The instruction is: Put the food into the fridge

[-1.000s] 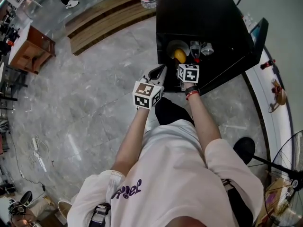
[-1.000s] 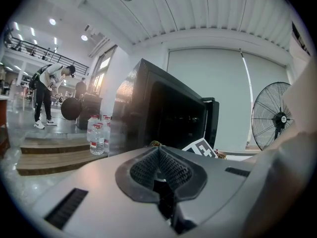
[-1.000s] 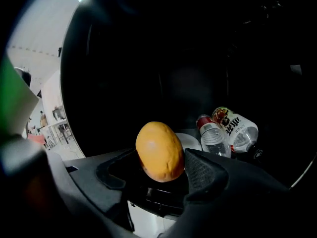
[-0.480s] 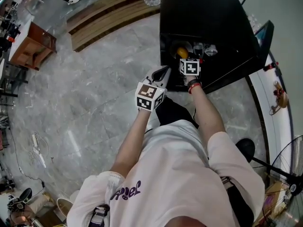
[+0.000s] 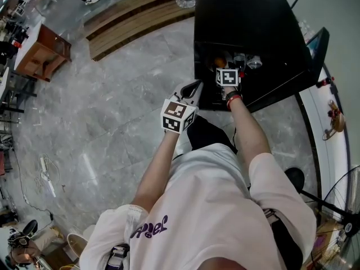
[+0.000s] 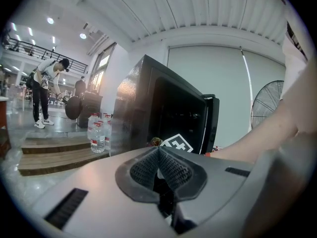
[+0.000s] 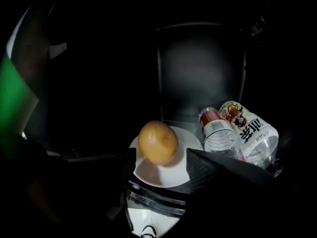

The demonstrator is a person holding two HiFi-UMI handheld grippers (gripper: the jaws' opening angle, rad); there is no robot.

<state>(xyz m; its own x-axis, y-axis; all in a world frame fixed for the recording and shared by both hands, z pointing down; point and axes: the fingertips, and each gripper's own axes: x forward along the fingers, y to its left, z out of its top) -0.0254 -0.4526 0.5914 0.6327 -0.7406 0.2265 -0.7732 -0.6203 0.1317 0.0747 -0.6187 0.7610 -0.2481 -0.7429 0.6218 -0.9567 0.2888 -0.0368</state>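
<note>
Nearly done, it seems: round yellow food [image 7: 157,142] on white plate [image 7: 154,172], resting on shelf inside fridge [image 5: 247,21], beside bottles [image 7: 218,133]. Right tool [image 7: 161,155] spread open around plate; left tool [image 6: 159,155] closed, empty. Remaining: withdraw, shut door [image 6: 210,125].

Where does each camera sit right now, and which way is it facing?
Head view: on the person's head, looking steeply down at the shirt, both arms, the left gripper and the open fridge.
Left gripper view: on the left gripper, jaws together, facing the fridge's side and open door; right arm shows.
Right gripper view: on the right gripper, jaws apart, facing into the dark fridge at a fruit on a white plate beside two bottles.
Shared: head and left gripper views both show the right gripper's marker cube.
</note>
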